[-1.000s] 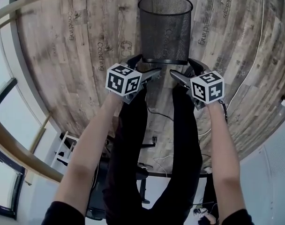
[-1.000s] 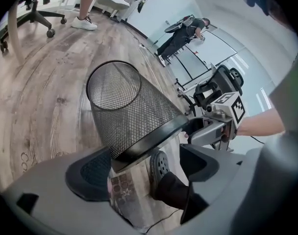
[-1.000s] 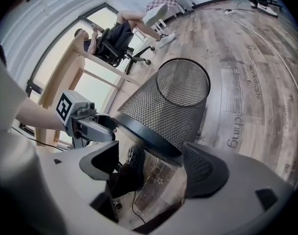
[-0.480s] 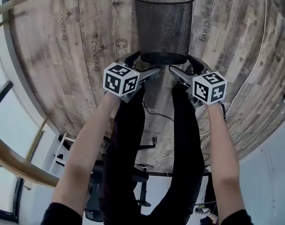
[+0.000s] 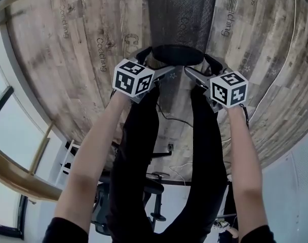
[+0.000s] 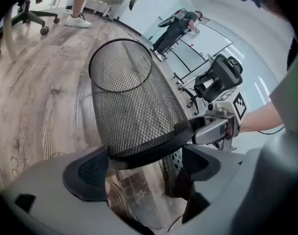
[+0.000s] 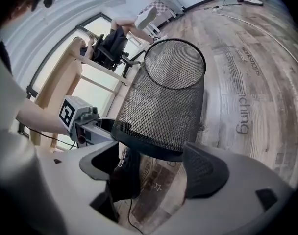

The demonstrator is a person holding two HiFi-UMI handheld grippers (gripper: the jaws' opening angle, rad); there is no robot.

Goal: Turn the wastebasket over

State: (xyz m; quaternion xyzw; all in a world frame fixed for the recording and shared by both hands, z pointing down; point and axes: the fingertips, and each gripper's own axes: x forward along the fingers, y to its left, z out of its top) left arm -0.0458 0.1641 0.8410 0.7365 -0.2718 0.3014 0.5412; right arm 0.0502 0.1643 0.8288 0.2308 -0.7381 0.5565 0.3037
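Two pairs of jaws stand wide apart: the left gripper and the right gripper flank the foot of the black mesh wastebasket, one from each side. Its solid bottom band lies between each pair, with no pad clearly pressing on it. The wastebasket stands mouth up on the wood floor, just ahead of the person's legs

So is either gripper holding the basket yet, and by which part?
Nothing is held yet. The left gripper and right gripper are both open. Their jaws straddle the base of the basket without clamping it.
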